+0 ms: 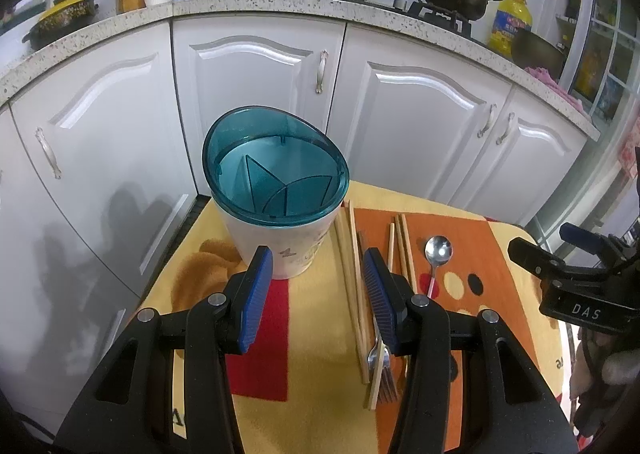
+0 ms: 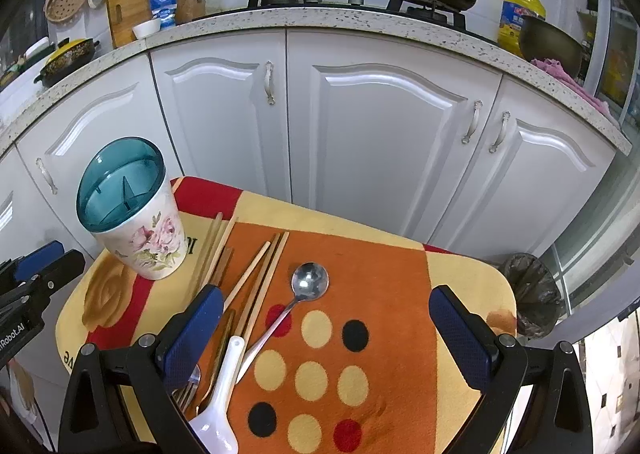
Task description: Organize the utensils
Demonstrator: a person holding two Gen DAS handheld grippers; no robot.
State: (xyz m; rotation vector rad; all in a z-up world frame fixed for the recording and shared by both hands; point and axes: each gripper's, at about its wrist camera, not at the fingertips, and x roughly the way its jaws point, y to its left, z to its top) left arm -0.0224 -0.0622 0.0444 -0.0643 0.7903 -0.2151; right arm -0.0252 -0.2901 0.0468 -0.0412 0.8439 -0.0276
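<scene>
A white flowered utensil holder (image 1: 276, 254) (image 2: 140, 246) with a divided teal top stands at the mat's far left. My left gripper (image 1: 318, 254) hangs open just in front of it, nothing between its fingers. Wooden chopsticks (image 1: 352, 254) (image 2: 256, 286) lie in loose pairs right of the holder. A metal spoon (image 1: 438, 250) (image 2: 308, 282) lies further right, bowl pointing away. My right gripper (image 2: 326, 296) stands wide open above the mat, over the spoon and apart from it. A fork (image 1: 382, 370) (image 2: 188, 390) and a white plastic spoon (image 2: 218, 406) lie near its left finger.
The utensils lie on an orange, yellow and red dotted mat (image 2: 400, 334) covering a small table. White cabinet doors (image 2: 384, 142) stand close behind, under a speckled counter with pans and an oil bottle (image 2: 520, 14). A dark bin (image 2: 532, 294) sits beyond the table's right edge.
</scene>
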